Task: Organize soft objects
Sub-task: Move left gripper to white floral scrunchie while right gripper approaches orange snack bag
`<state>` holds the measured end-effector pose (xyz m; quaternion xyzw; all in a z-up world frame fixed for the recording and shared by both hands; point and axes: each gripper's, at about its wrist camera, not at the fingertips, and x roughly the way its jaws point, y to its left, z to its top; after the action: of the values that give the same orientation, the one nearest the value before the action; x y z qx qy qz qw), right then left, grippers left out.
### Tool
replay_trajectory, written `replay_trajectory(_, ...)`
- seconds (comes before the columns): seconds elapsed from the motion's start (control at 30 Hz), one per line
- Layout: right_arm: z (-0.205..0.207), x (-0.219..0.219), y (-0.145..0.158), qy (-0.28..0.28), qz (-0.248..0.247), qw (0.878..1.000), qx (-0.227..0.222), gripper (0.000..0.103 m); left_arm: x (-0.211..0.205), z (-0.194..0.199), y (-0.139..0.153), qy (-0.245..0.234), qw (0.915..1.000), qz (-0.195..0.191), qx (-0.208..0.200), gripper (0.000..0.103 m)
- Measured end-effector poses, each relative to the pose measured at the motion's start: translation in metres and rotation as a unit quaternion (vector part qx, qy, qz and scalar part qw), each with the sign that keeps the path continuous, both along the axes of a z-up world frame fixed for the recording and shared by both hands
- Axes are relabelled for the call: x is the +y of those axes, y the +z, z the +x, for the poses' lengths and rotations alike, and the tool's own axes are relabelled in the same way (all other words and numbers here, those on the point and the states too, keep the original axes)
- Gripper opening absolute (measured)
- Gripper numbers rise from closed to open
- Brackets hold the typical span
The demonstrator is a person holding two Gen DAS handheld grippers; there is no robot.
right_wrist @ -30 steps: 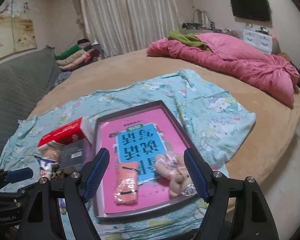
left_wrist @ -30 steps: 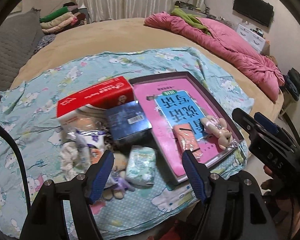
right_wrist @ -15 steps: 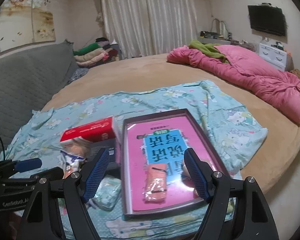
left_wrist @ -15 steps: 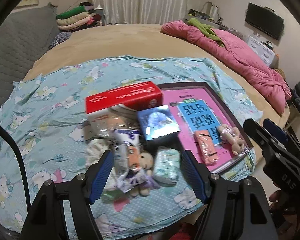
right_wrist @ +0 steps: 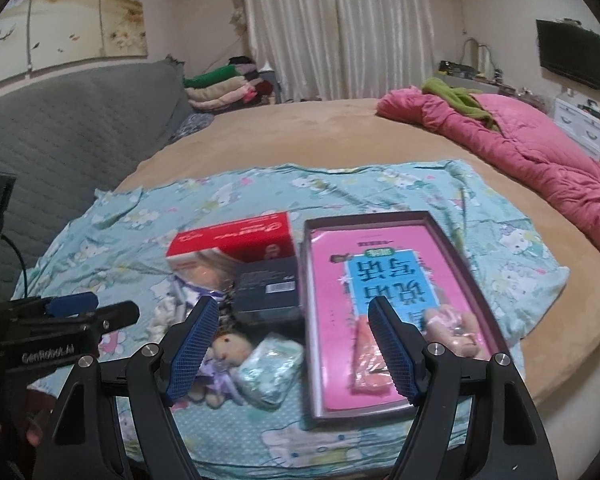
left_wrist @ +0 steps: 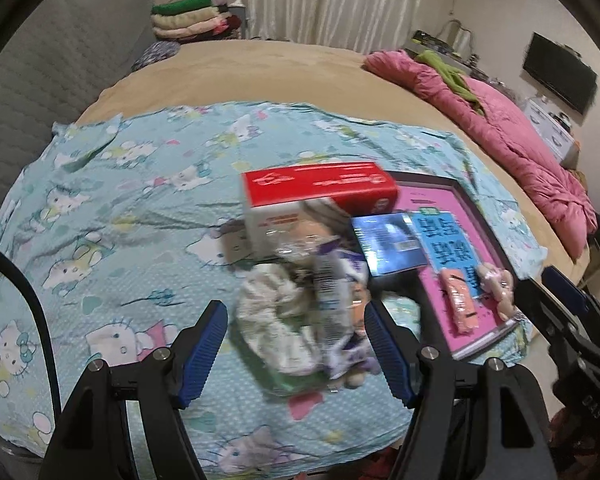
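On the cartoon-print sheet lies a pile: a white scrunchie-like cloth point(left_wrist: 276, 320), a crinkly plastic packet point(left_wrist: 332, 292), a small plush doll point(right_wrist: 226, 354) and a pale green soft pack point(right_wrist: 272, 368). My left gripper point(left_wrist: 296, 320) hovers open above the cloth and packet, touching nothing. My right gripper point(right_wrist: 294, 320) is open too, above the doll, the soft pack and a dark box point(right_wrist: 268, 288). To the right, a dark-rimmed tray point(right_wrist: 380, 218) holds a pink book point(right_wrist: 332, 280), an orange packet point(right_wrist: 370, 364) and a pink plush point(right_wrist: 452, 328).
A red tissue box point(left_wrist: 316, 188) stands behind the pile, with a blue box point(left_wrist: 388, 244) beside it. A pink quilt point(right_wrist: 540, 156) lies at the bed's far right, a grey padded headboard point(right_wrist: 60, 132) at the left. The bed edge runs just below the sheet.
Both grippers have swung left across the bed. The tray slid from the middle to the right of both views, and the pile now sits between the fingers. Neither gripper's opening changed.
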<state>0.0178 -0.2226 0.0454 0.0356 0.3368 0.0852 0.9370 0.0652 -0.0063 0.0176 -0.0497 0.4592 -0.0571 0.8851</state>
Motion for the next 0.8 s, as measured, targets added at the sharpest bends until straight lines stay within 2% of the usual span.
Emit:
replay_trajectory(0.37, 0.008, 0.032, -0.021, 0.04, -0.001, 0.999, 0.029, 0.079, 0.045, 0.01, -0.039, 0.031, 0.9988, -0.021, 0.033, 0.07)
replay_trajectory(0.67, 0.018, 0.057, -0.039, 0.064, 0.0, 0.997, 0.05, 0.079, 0.058, 0.027, -0.07, 0.043, 0.9959, -0.059, 0.054, 0.07)
replay_trajectory(0.8, 0.027, 0.068, -0.048, 0.072, 0.0, 0.995, 0.062, 0.079, 0.055, 0.039, -0.079, 0.033, 0.9963, -0.059, 0.053, 0.07)
